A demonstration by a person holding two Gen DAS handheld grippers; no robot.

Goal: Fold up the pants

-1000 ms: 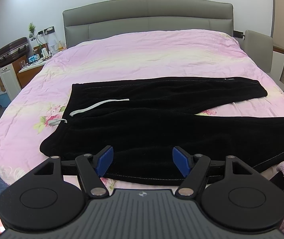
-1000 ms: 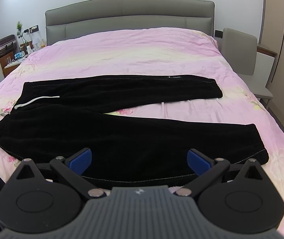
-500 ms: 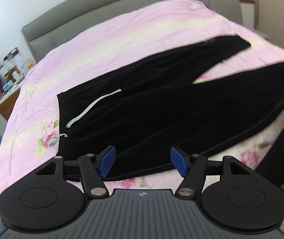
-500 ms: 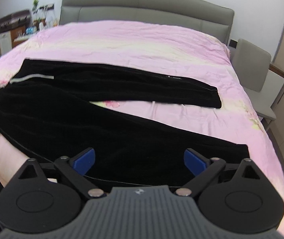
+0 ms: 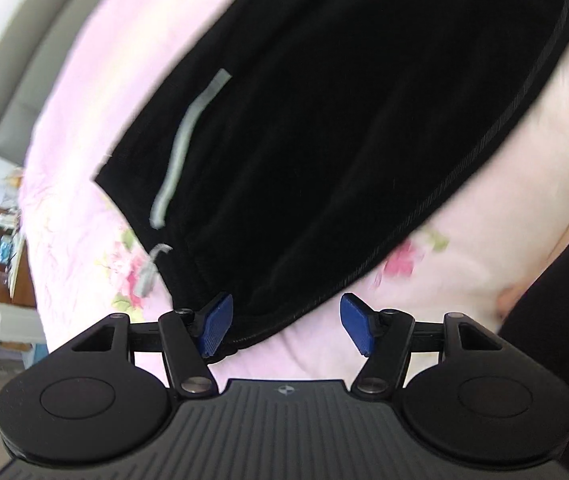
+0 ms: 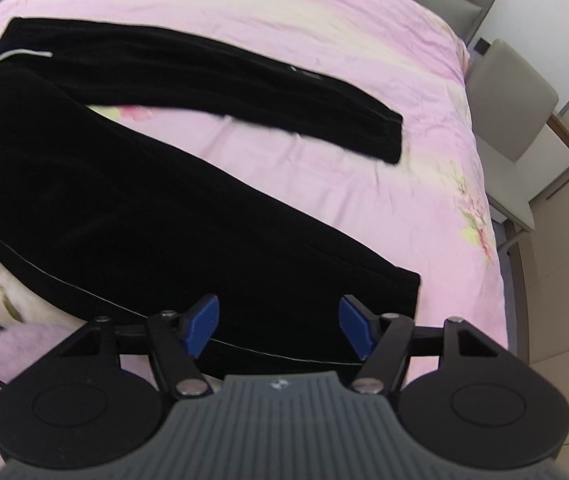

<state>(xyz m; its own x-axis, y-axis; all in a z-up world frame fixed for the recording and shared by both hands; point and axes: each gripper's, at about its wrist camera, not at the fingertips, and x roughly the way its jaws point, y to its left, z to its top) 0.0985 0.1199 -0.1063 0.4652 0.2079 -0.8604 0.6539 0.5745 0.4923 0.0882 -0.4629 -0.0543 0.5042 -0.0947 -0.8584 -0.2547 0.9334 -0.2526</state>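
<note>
Both tools have come down closer to the bed since a second ago, and the left view has tipped over sideways.

Left view: the left tool has its two blue pads apart, and it stands wide. The waist corner of the black pants lies at the left pad, low in the middle of the frame, but nothing is pinched. Only this view shows two pale drawstring ends: one long strip on the cloth at centre left, and one short bit hanging onto the pink sheet below it. A blurry cupboard shows at the far left edge.

Right view: the right tool is closing its two pads. The hem end of the near pant leg lies between them at the bottom middle, not yet squeezed. Only this view shows both legs: one leg across the middle and a second leg higher up, reaching toward the upper right. The pants lie flat on the bed. One grey chair stands at the right edge, beside the bed.
</note>
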